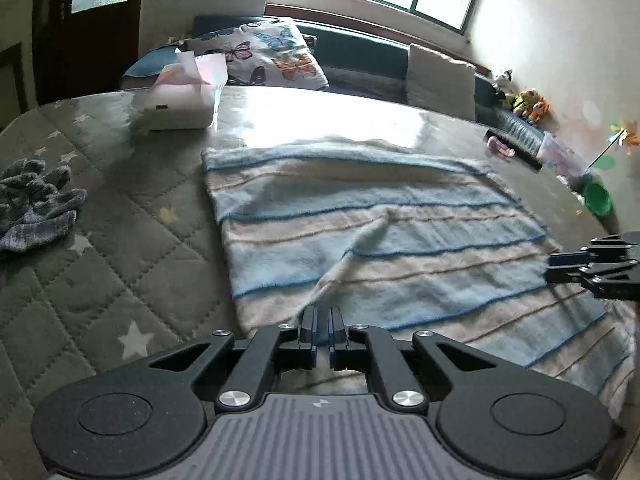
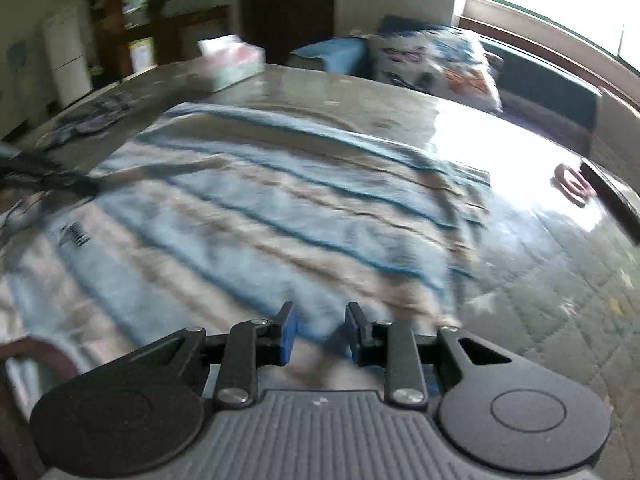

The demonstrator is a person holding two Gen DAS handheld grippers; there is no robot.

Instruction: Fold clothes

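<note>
Here the left tool point(image 1: 322, 330) is nearly closed, pinching a raised ridge of the striped garment point(image 1: 360, 240); the right tool point(image 2: 318, 330) stands partly open, gripping nothing. The garment lies spread on the quilted bed point(image 1: 100, 260), long axis running away, stripes crosswise. Bare quilt flanks both side edges.

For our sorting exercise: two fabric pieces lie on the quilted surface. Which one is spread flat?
The blue-and-beige striped garment is spread flat, in front of the left gripper. The grey checked cloth lies crumpled beside it.
</note>
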